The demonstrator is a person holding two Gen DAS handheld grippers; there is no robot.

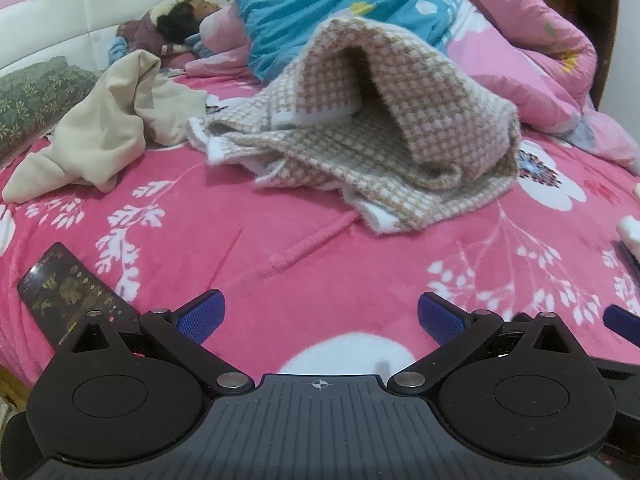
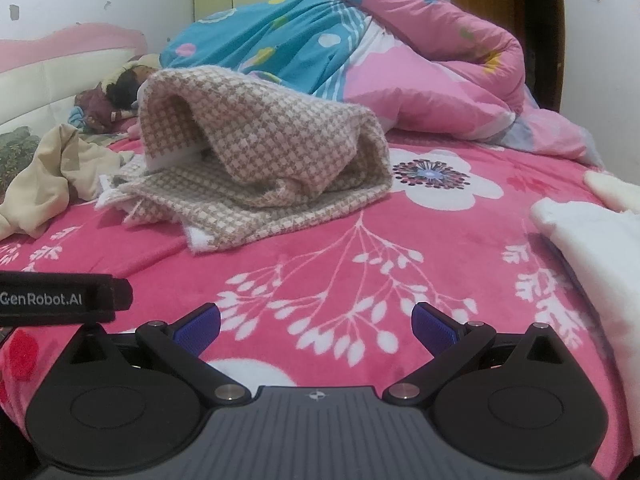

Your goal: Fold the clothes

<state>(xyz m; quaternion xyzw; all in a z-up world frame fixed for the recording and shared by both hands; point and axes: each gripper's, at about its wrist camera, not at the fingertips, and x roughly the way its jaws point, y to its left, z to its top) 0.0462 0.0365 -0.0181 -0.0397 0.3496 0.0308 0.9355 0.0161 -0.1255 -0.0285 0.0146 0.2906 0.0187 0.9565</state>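
Left wrist view: hovering low over the pink plush bedspread with white flower and leaf print (image 1: 312, 248), left gripper (image 1: 320, 314) with jaws spread wide, released, gripping nothing, blue ribbed pads (image 1: 202, 314) facing each other across bare blanket. Lying well ahead of the jaws and slightly right of their centre line, the beige-and-white houndstooth knitted garment (image 1: 372, 136), partly doubled over on itself, its upper layer arching up like a tent over the flat lower layer, white hem edges showing toward the near left. Sprawling ahead and far left of the jaws, apart from the knit, a crumpled cream-coloured soft garment (image 1: 108, 128). Resting just outside the left finger, a dark rectangular phone with a lit screen (image 1: 68, 292). Piling up beyond the knit, a rumpled blue-and-pink quilt with coloured hearts (image 1: 360, 4). Peeking in at the far right edge, beside the right finger, the tip of another blue pad.

Right wrist view: hovering likewise above the same bedspread (image 2: 400, 240), right gripper (image 2: 316, 322) with jaws parted wide, released, clasping nothing. Sitting ahead and left of the jaws, well apart from them, the houndstooth garment (image 2: 272, 148), folded top layer humped over the bottom one. Trailing further left, the cream garment (image 2: 52, 168). Lying to the right of the right finger, a folded white cloth (image 2: 592, 240). Jutting in just left of the left finger, a black strap lettered "GenRobot.AI" (image 2: 60, 300). Heaping behind the knit, the quilt (image 2: 400, 60).
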